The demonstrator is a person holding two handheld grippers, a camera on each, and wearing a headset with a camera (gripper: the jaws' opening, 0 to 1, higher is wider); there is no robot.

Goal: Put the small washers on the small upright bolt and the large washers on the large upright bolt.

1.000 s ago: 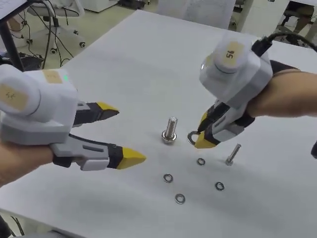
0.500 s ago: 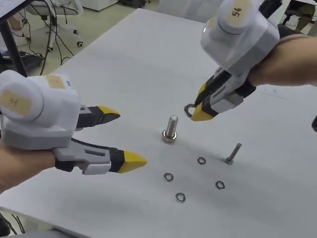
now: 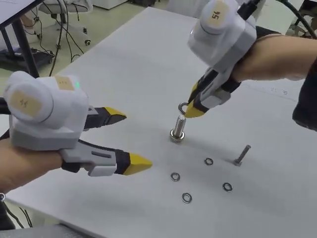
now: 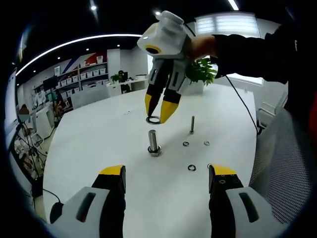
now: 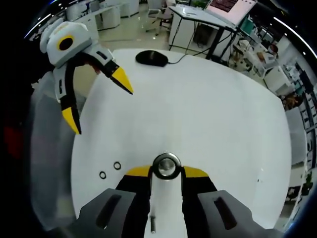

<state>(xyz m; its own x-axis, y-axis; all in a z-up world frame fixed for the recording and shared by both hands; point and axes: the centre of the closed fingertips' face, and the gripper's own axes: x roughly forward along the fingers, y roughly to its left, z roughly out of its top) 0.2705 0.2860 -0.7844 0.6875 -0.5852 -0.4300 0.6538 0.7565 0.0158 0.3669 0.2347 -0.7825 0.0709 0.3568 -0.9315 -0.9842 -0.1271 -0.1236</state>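
Just above the threaded large bolt (image 3: 177,130), the right gripper (image 3: 190,105) pinches a shiny ring washer (image 3: 182,107); left gripper (image 3: 132,140) gapes.

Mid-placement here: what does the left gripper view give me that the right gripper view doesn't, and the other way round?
Left gripper view: the large upright bolt standing under the large washer, plus the right gripper seen from outside. Right gripper view: a computer mouse and the open left gripper. Both: the large washer pinched in the right gripper, loose small washers, the white table.
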